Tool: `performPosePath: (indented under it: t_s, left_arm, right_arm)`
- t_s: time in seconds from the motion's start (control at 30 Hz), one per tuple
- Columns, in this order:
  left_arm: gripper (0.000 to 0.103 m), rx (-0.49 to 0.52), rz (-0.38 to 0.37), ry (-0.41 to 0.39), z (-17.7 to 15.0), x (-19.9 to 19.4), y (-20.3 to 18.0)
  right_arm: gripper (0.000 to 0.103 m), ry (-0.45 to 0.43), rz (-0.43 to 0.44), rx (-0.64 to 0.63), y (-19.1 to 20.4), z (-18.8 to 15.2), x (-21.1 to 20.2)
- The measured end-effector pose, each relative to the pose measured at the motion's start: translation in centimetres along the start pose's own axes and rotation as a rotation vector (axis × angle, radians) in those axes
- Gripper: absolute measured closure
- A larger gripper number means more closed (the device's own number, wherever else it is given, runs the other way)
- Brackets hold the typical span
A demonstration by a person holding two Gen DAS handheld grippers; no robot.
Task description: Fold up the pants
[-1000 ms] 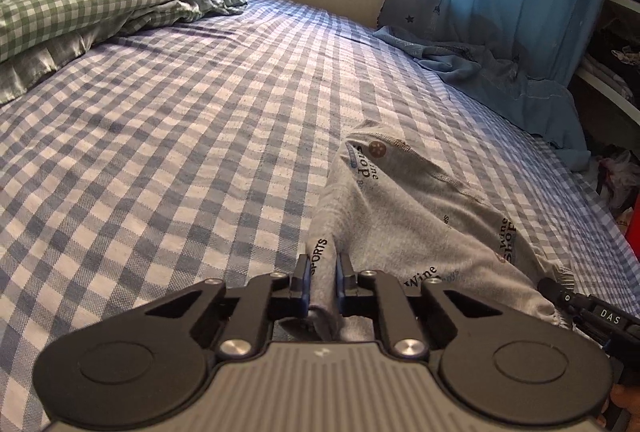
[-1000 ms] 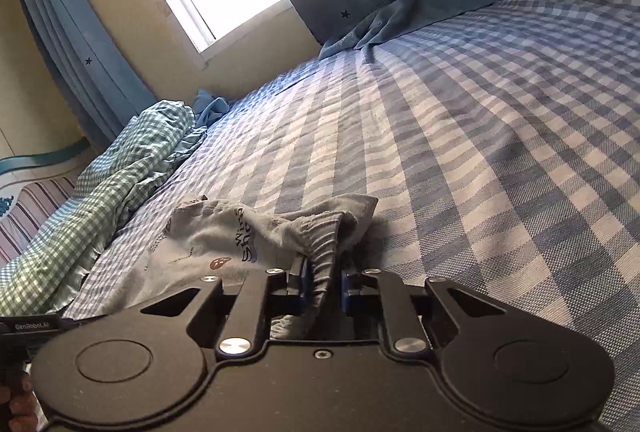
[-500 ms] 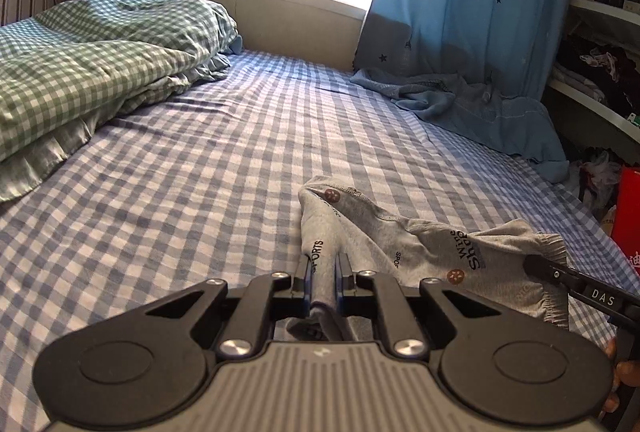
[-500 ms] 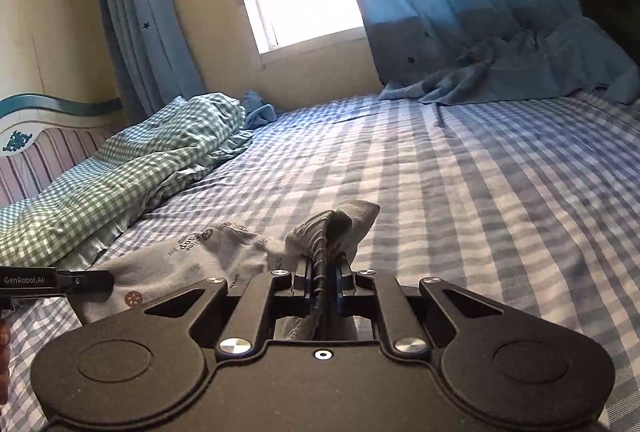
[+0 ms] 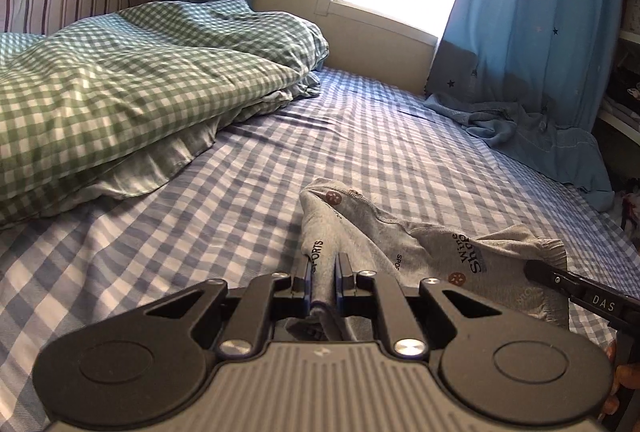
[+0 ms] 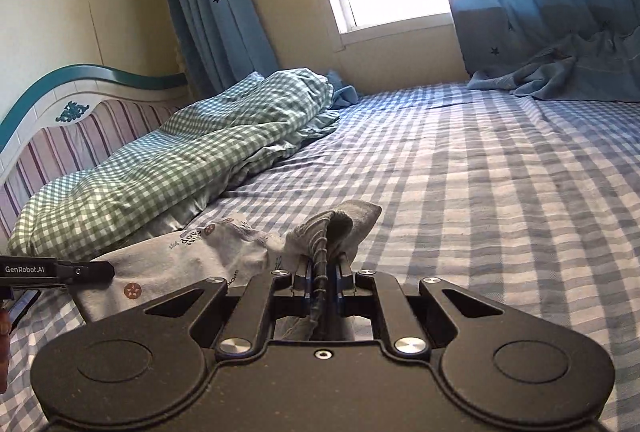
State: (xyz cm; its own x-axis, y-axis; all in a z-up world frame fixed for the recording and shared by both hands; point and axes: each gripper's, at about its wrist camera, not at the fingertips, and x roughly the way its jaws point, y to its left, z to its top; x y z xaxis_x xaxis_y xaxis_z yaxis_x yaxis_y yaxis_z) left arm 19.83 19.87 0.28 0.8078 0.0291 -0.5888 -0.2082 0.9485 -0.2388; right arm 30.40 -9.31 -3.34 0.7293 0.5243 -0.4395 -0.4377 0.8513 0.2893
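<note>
Small grey printed pants [image 5: 424, 252] hang stretched between my two grippers above the blue checked bed [image 5: 200, 232]. My left gripper [image 5: 323, 264] is shut on one end of the pants. My right gripper [image 6: 323, 268] is shut on the ribbed waistband end of the pants [image 6: 224, 252]. The right gripper's finger shows at the right edge of the left wrist view [image 5: 568, 284]. The left gripper's finger shows at the left edge of the right wrist view [image 6: 72, 270].
A green checked duvet [image 5: 120, 103] is bunched at the head of the bed by the striped headboard [image 6: 60, 139]. Blue star curtains [image 5: 532, 31] hang by the window, with their hems lying on the bed's far edge [image 5: 520, 127].
Both grippers have risen with the pants and tilted up; the pants have lifted off the sheet and now hang taut between them. More of the window and headboard shows.
</note>
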Motion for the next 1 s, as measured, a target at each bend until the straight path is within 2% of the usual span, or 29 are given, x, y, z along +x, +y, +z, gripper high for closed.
performPosePath:
  t_s: [0.2,0.47,0.6,0.83,0.87,0.93,1.0]
  left_arm:
    - [0.092,-0.037,0.010,0.035,-1.8,-0.2,2.6]
    - [0.091,-0.061,0.010,0.062,-3.4,0.1,3.6]
    - [0.088,-0.085,0.015,0.085,-4.0,0.6,4.1]
    - [0.060,-0.080,0.029,0.109,-4.9,0.3,3.9]
    - [0.059,-0.079,0.029,0.103,-4.9,0.0,3.7]
    - [0.049,-0.073,0.029,0.092,-4.8,-0.6,3.4]
    - [0.042,-0.063,0.029,0.075,-4.7,-1.4,3.0]
  right_arm:
    - [0.092,0.049,0.000,0.012,1.2,-1.7,1.3]
    - [0.091,0.090,-0.025,0.054,0.2,-2.9,1.5]
    - [0.083,0.105,-0.053,0.045,0.4,-3.1,1.7]
    - [0.064,0.104,-0.092,0.030,0.8,-3.8,0.9]
    - [0.062,0.100,-0.094,0.028,1.0,-3.9,0.6]
    - [0.047,0.084,-0.097,0.021,1.4,-4.0,-0.2]
    - [0.042,0.062,-0.094,0.004,2.0,-3.8,-1.0]
